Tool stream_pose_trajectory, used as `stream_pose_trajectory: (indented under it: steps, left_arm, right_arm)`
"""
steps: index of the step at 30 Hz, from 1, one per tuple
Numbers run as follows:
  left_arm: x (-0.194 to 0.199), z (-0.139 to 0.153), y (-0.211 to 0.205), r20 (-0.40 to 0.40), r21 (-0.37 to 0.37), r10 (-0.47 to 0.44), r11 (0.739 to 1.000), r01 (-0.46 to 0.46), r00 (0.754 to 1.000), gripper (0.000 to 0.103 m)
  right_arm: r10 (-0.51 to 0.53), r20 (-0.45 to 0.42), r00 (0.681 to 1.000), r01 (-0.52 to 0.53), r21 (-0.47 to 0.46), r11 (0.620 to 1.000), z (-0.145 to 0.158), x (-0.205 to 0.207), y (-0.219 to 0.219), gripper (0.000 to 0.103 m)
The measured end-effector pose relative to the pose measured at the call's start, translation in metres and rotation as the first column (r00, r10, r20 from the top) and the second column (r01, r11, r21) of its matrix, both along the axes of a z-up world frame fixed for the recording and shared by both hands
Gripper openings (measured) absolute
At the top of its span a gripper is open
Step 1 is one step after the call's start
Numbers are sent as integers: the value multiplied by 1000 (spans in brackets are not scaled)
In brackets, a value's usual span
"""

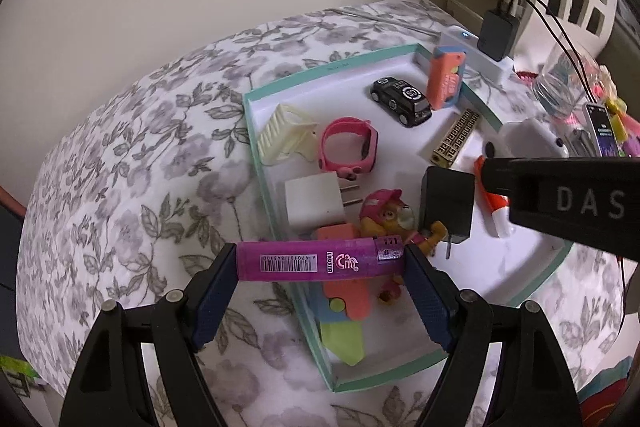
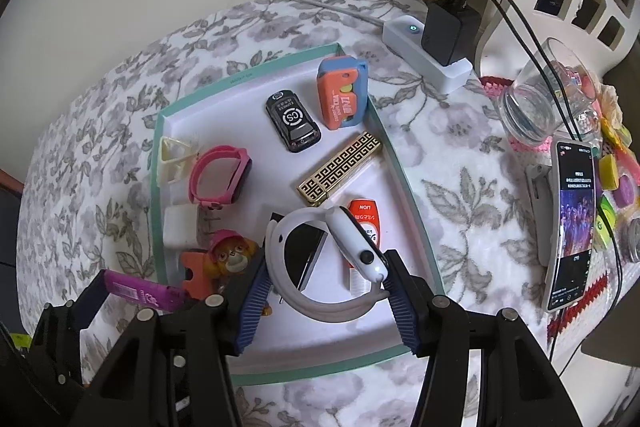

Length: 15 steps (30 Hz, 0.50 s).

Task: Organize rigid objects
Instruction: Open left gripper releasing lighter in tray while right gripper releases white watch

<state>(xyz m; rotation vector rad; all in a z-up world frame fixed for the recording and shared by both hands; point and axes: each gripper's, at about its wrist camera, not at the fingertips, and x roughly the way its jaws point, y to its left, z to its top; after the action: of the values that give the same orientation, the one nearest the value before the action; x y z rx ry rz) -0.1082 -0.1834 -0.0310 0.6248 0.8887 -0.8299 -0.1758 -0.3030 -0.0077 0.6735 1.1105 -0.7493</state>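
holding a purple lighter (image 1: pixel 320 262) crosswise, the left gripper (image 1: pixel 320 267) has its wide-set pads pressed on both ends, over the near left rim of the white tray (image 1: pixel 516 267) with a teal border. the right gripper (image 2: pixel 326 285) grips a white smartwatch (image 2: pixel 360 247) at its band loop and case, jaws about half spread, above the tray's near end. the tray lies on a floral cloth (image 1: pixel 120 155) and contains a black toy car (image 2: pixel 293 126), an orange-and-blue case (image 2: pixel 342 93), a gold patterned bar (image 2: pixel 339 169), a pink watch (image 2: pixel 220 175), a cream plastic piece (image 1: pixel 282 135), a white plug (image 1: pixel 316 205), a black adapter (image 1: pixel 448 203), a toy figure with a pink cap (image 1: pixel 386 213), an orange-capped tube (image 2: pixel 366 223), and an orange, blue and green toy (image 1: pixel 344 307).
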Motion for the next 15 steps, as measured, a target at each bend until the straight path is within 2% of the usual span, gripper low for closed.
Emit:
stream_pose_trajectory:
  steps: [15]
  left_arm:
    - [1,-12,-4,-28,37,0,999,1,1000,82]
  right_arm:
    - [47,-75,996,-45,38,998,-25,8,4,59]
